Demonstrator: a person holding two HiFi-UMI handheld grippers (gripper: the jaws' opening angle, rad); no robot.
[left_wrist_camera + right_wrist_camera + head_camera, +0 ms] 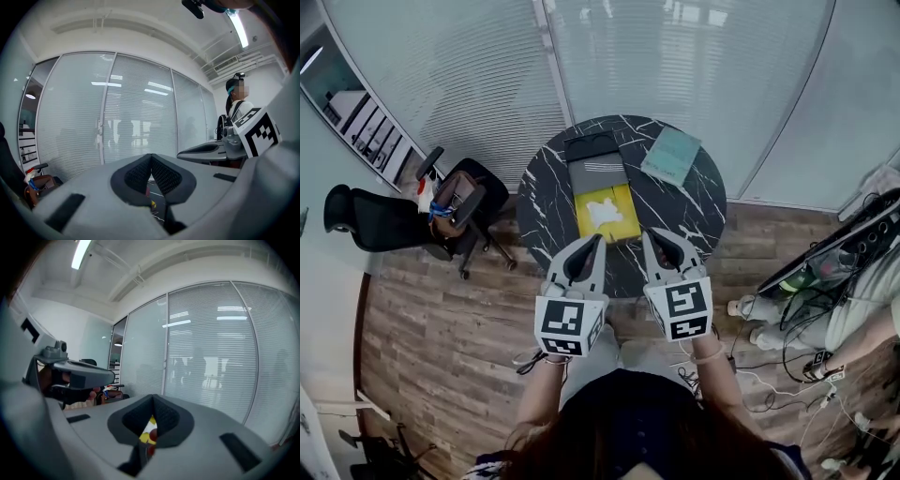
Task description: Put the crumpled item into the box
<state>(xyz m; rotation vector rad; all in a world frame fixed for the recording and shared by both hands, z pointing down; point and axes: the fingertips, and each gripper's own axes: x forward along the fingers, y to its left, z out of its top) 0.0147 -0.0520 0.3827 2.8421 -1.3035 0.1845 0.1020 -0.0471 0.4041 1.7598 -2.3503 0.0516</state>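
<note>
Both claws hung side by side above the near edge of the counter (pixel 546 192), neither one touching anything.

Left claw (pixel 594 242): pads together at the tips, nothing between them. The left gripper view confirmed it (pixel 151 157).
Right claw (pixel 649 236): also closed and empty, with only a sliver of yellow showing through the slit in the right gripper view (pixel 153 398).

The white crumpled item (pixel 605 211) lay just ahead of both claw tips, roughly midway between them. It looked to be resting inside the open yellow box (pixel 584 217). Beyond the box were a grey lid-like panel (pixel 598 173) and a black piece (pixel 592 146). A teal pad (pixel 671 155) lay ahead and to the right of the right claw.

Judgement: the placement looked done, or nearly so.

Risks from here:
- If you went back in with closed claws, you could only push. The light paper might ride up over the box wall and fall out.
- A nudge to the box rim could have slid it on the smooth counter toward the near edge.
- The paper could spring up and sit proud of the box.
- You held the two claws close together, so they could have knocked each other.
</note>
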